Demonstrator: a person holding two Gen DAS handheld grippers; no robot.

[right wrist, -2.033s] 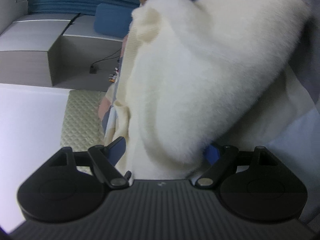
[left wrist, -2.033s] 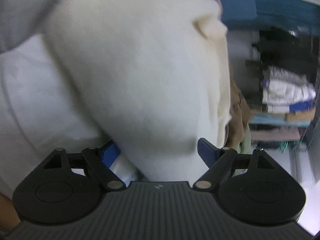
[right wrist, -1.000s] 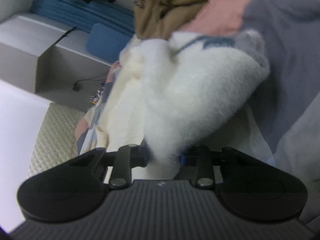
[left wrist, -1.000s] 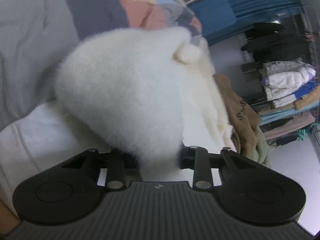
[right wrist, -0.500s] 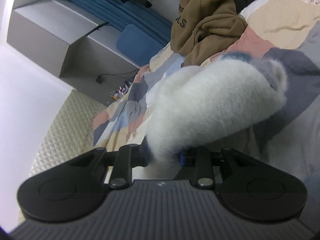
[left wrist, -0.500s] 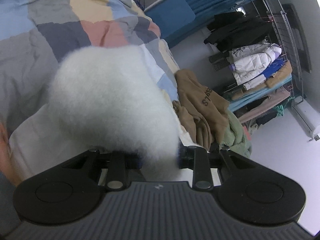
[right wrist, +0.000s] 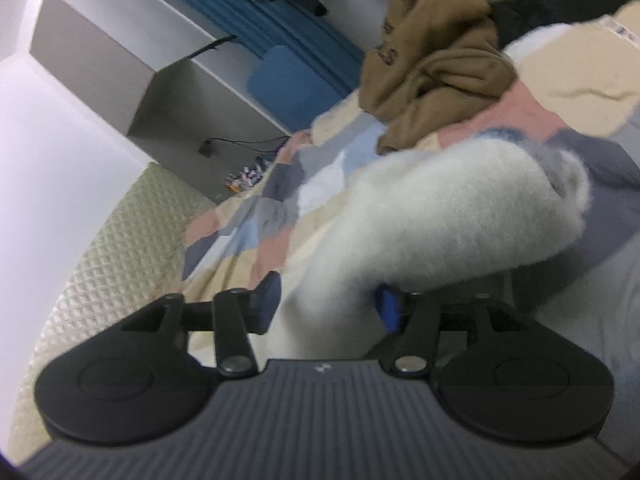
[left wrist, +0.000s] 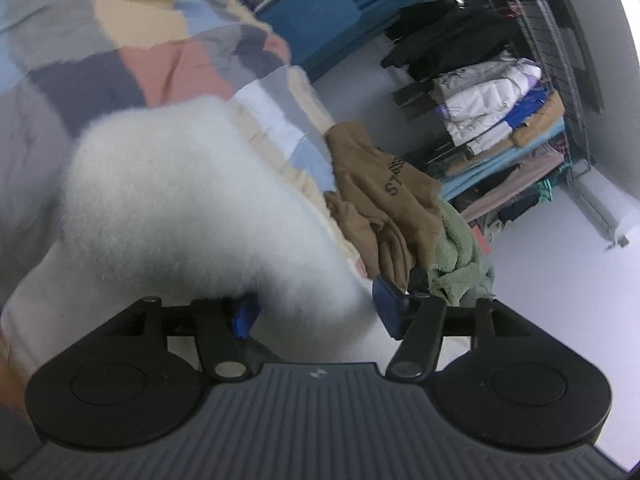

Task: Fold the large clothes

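Both opening tools, left tool [left wrist: 316,308] and right tool [right wrist: 326,304], straddle the fluffy white garment [left wrist: 192,200].

Each wrist camera looks forward along its fingers, close above the bed; both share the brown hoodie [left wrist: 384,200] [right wrist: 432,64].

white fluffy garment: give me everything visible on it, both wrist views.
The white fluffy garment looks like thick, long-pile fleece, cream-white, bunched into a rounded roll; its full shape is not visible. It lies over a patchwork bedspread, with a small ear-like nub at its far end in the right wrist view. One end sits between the opening jaws of the left gripper, another between the opening jaws of the right gripper. A brown hoodie lies beyond it.
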